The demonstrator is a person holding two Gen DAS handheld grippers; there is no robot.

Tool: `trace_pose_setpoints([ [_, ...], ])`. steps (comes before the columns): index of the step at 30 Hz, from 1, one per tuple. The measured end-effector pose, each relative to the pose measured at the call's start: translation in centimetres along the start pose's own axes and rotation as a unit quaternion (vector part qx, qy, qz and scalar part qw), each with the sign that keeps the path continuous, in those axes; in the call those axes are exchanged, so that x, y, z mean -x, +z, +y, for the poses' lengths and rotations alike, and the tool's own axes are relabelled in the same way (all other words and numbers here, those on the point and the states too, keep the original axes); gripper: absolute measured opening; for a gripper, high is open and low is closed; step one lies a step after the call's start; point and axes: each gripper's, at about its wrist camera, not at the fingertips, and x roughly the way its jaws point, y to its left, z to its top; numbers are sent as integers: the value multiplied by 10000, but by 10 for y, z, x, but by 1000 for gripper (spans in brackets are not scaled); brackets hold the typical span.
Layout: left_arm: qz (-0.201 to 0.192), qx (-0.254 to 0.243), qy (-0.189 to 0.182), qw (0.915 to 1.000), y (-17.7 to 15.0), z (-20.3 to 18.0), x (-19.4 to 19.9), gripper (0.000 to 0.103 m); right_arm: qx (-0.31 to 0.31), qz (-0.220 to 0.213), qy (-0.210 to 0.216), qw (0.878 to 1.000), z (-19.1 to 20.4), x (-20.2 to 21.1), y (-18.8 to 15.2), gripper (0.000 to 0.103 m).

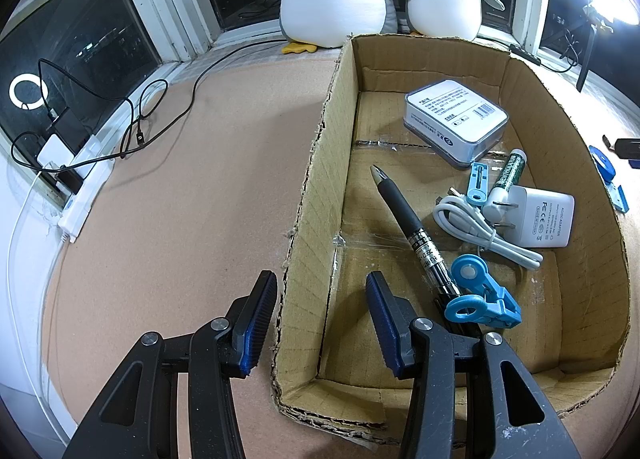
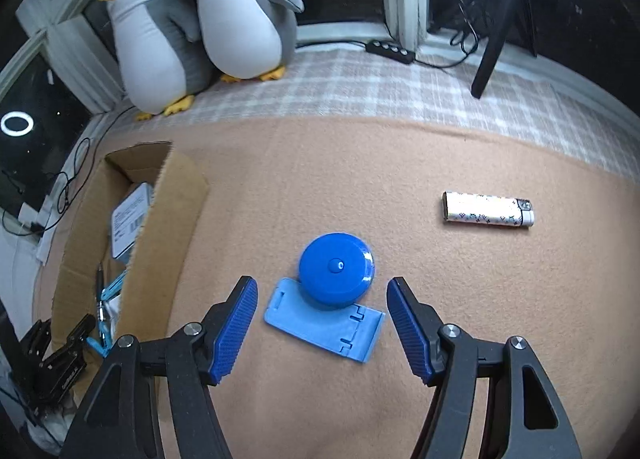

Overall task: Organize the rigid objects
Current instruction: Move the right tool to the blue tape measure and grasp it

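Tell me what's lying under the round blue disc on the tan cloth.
The round blue disc rests partly on a flat light-blue plastic plate, covering its far edge. The plate's slotted near part shows; whatever lies beneath the disc's middle is hidden. Tan cloth lies underneath both.

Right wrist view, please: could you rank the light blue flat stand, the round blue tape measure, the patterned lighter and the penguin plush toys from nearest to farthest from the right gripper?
1. Light blue flat stand, just ahead between the fingers of the right gripper.
2. Round blue tape measure, resting on the stand's far edge.
3. Patterned lighter, ahead to the right.
4. Penguin plush toys, far back by the window.
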Motion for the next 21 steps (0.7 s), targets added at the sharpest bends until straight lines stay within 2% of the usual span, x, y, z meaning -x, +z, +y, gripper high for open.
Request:
trace_pose_setpoints([
  [6, -1, 3, -1, 10000, 0, 0, 0, 50, -269, 279, -74, 9992, -6, -25, 10, 63],
  [21, -2, -2, -3, 10000, 0, 0, 0, 50, -113, 571, -460, 9972, -1, -46, 18, 61],
])
